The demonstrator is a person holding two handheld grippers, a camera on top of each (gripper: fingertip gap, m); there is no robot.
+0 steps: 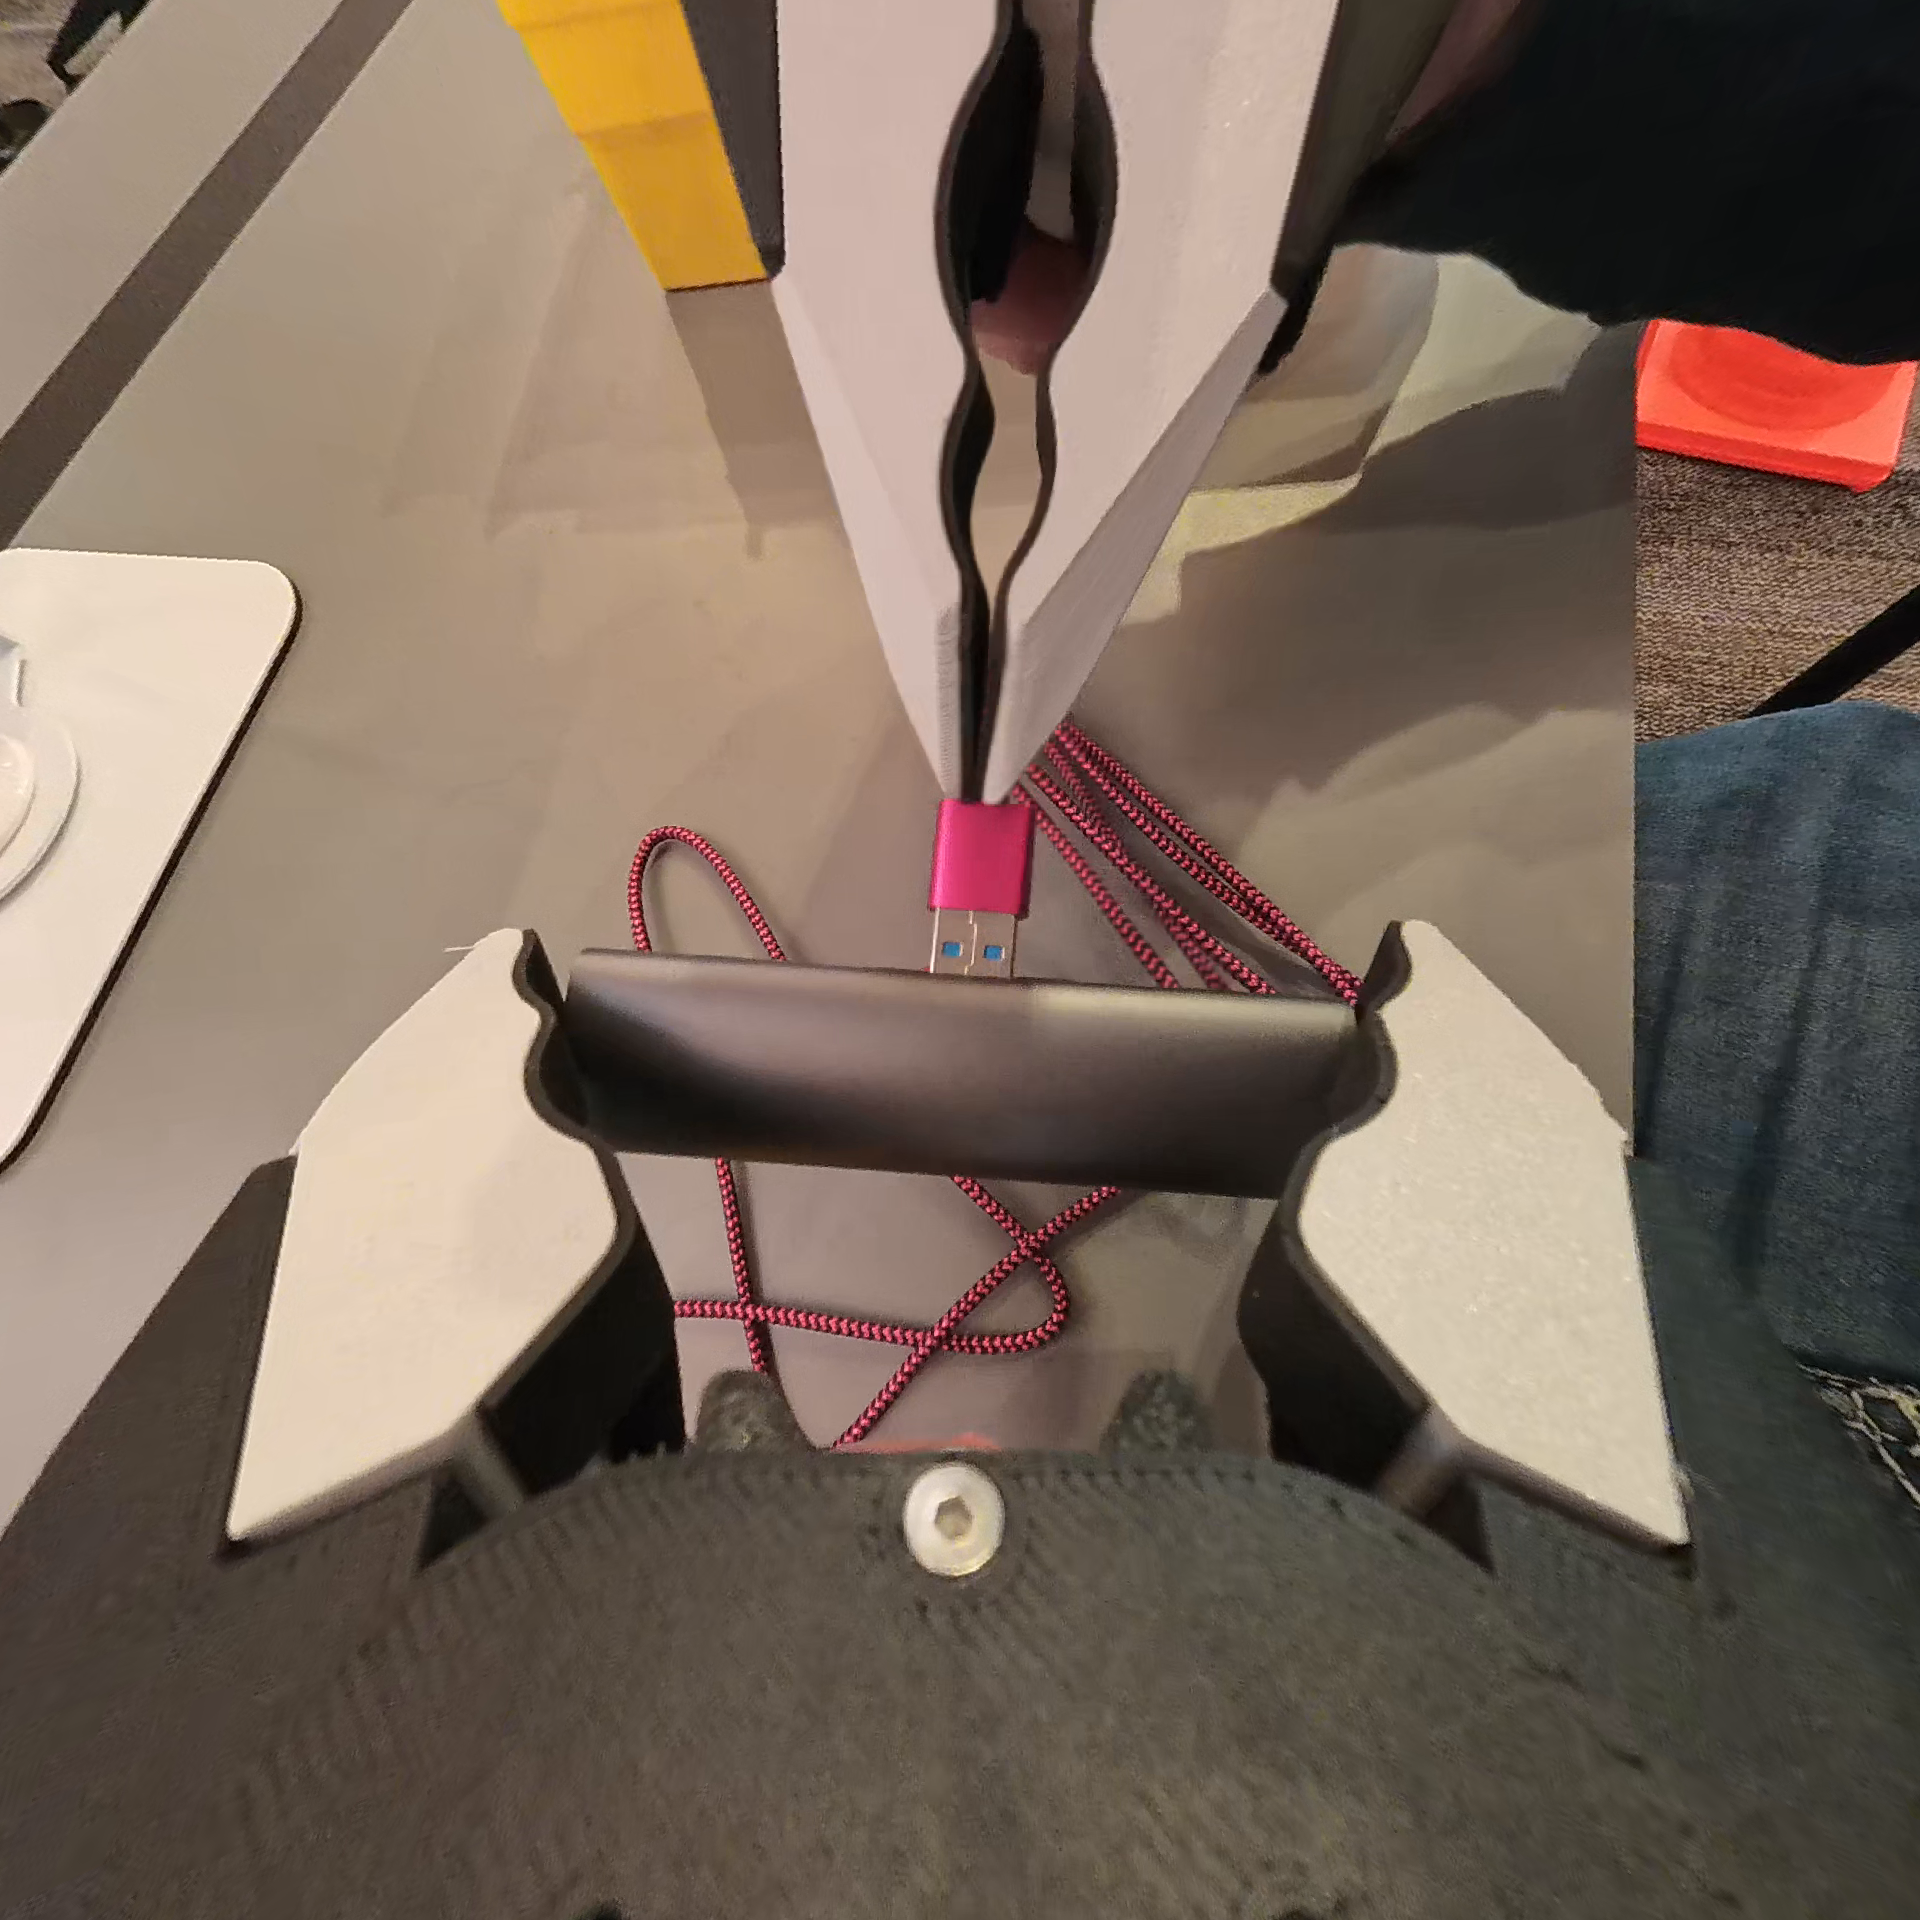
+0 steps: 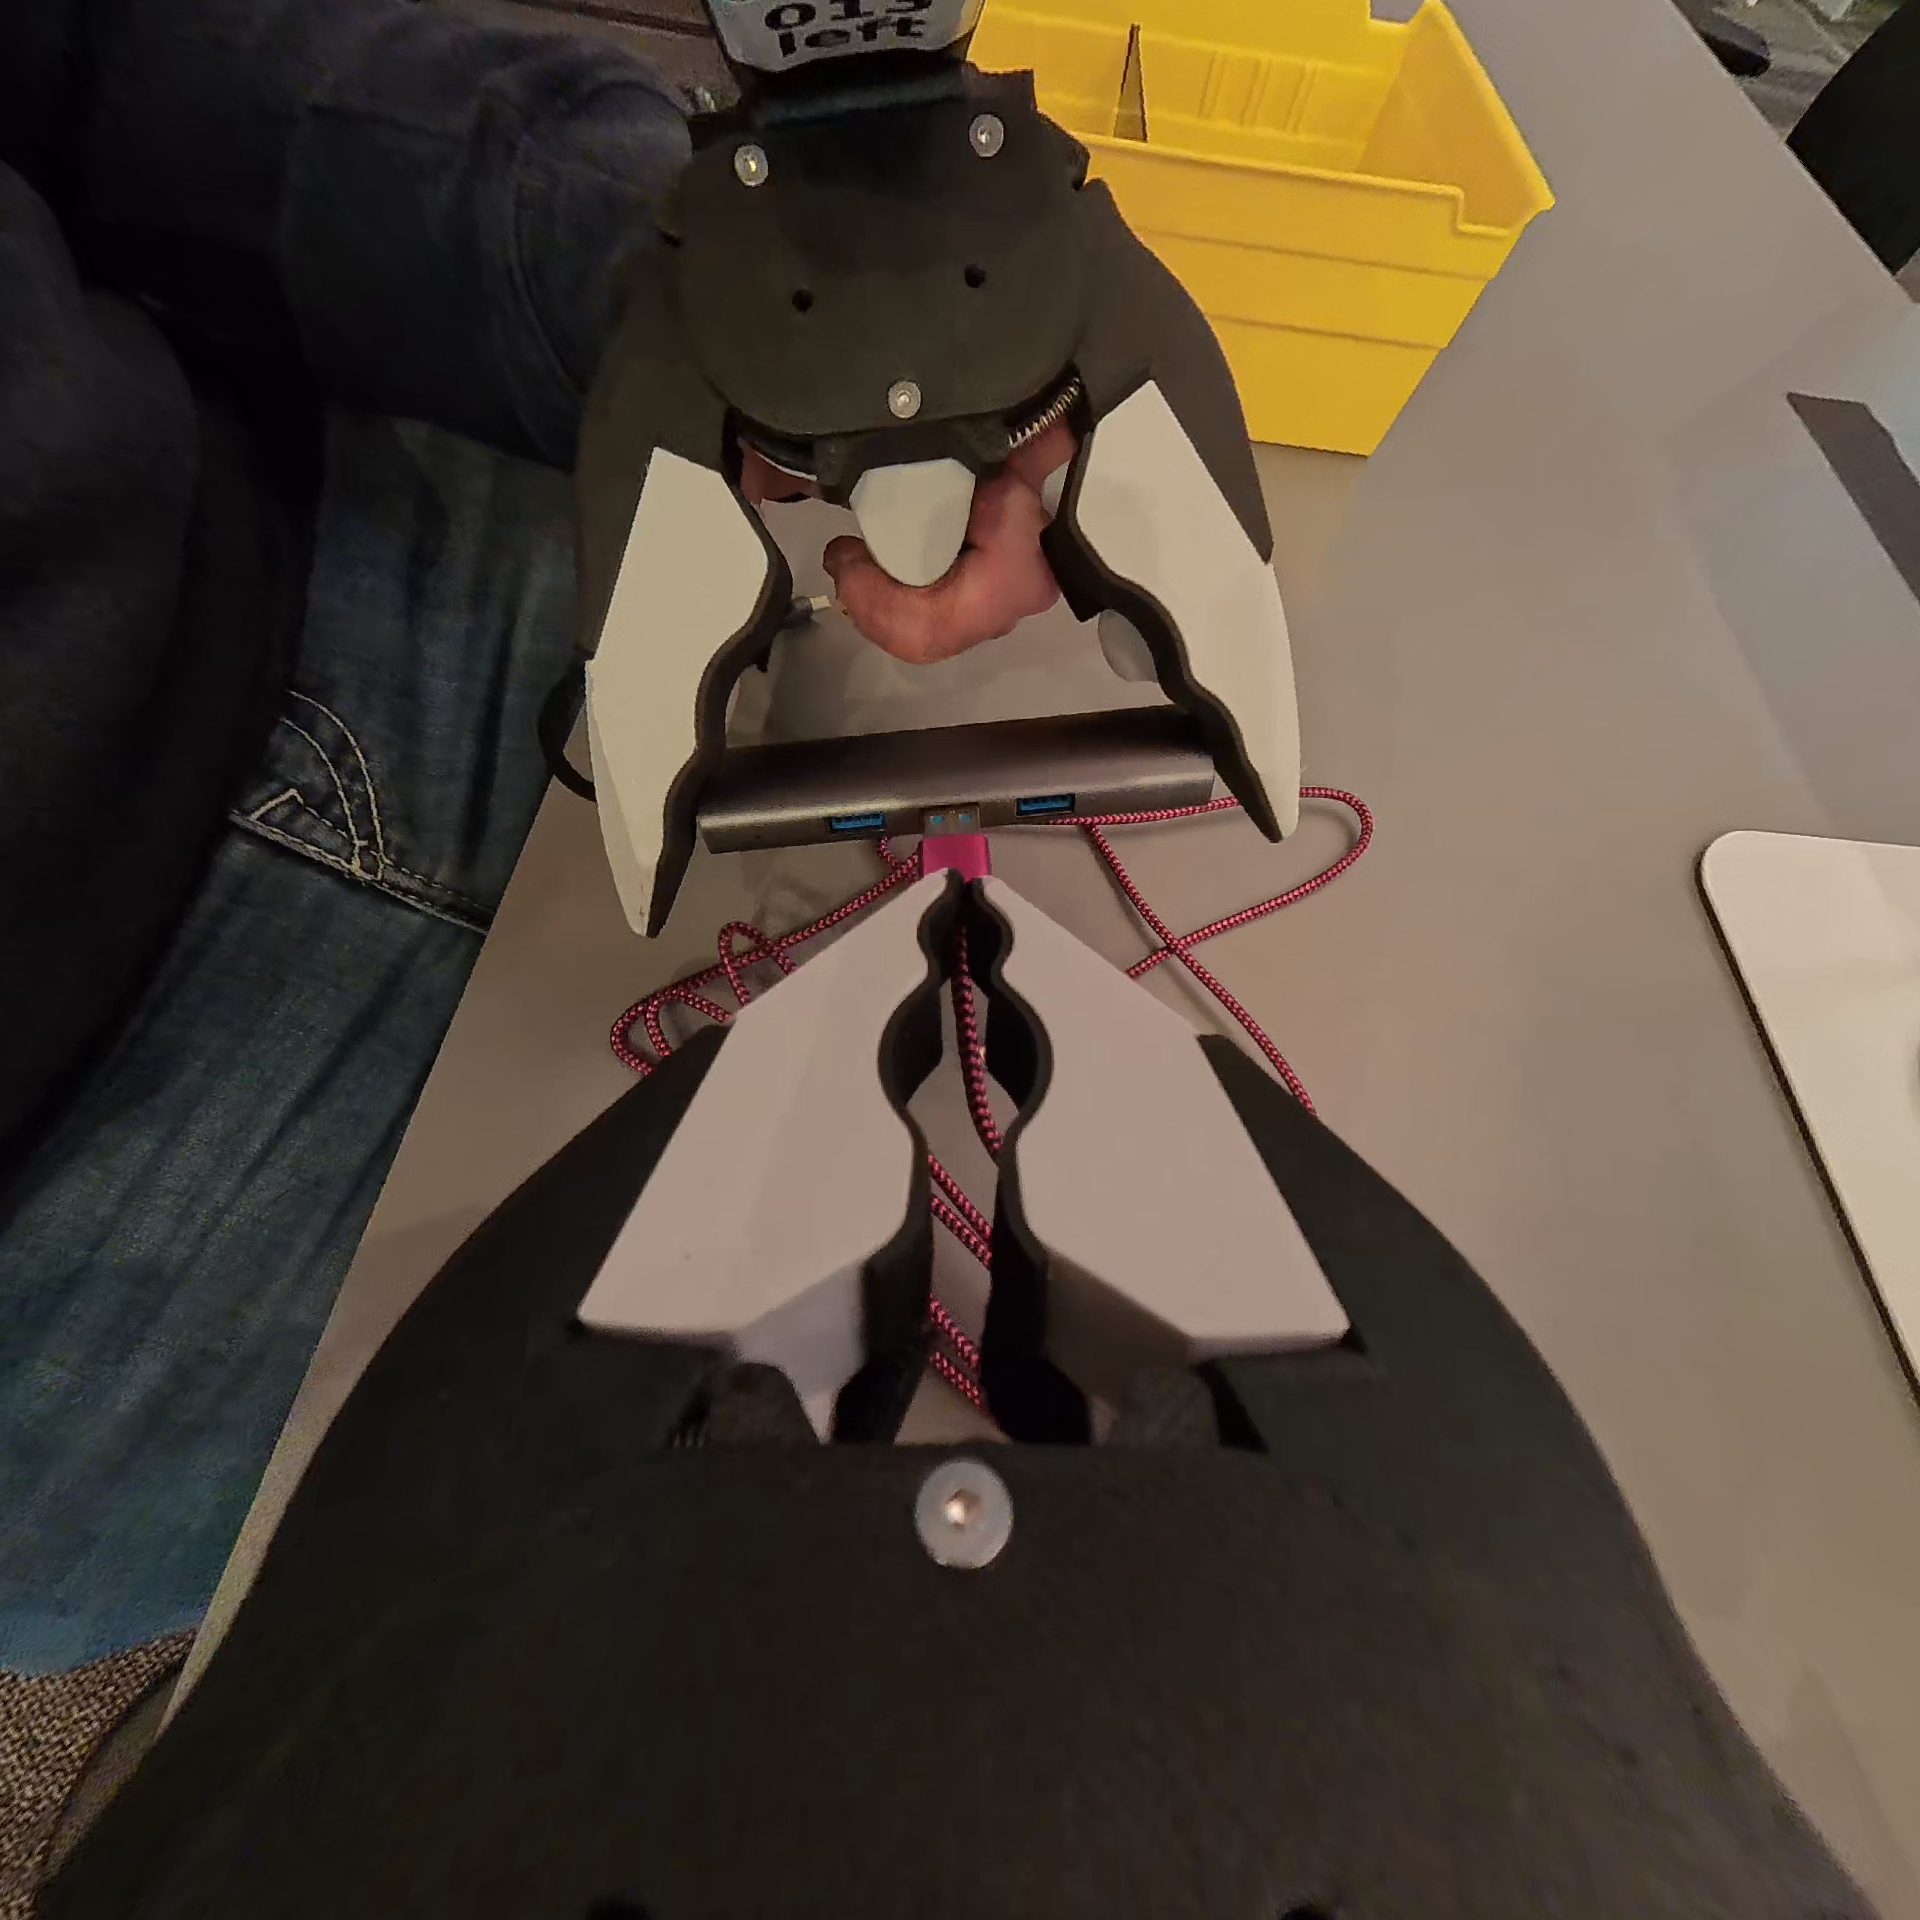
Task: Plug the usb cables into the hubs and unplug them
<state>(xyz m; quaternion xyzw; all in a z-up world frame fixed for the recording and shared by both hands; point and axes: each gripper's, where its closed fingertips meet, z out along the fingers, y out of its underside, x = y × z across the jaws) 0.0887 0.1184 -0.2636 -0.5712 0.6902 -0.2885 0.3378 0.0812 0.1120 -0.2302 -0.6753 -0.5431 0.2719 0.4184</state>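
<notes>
Closest in the left wrist view, the left gripper has its two white, black-lined fingers spread wide apart and clamped on the two short ends of a dark USB hub, holding it crosswise and lifted above the grey table. Just beyond the hub, the pink-shelled USB plug points at the hub's far edge, its silver tip reaching that edge. The right gripper comes in from the far side with its jaws nearly closed, pinching the back of the plug. The pink and black braided cable lies in loose loops on the table beneath both tools. From the right wrist view, the right gripper sits nearest, the cable running back through the narrow gap between its fingers. Ahead, the plug meets the middle port of the hub, with a blue port free on either side; how deep it sits I cannot tell. The left gripper holds the hub from behind. Farther off, a yellow bin stands on the table, a white mat lies to the side, and a person's jeans show past the table edge.
</notes>
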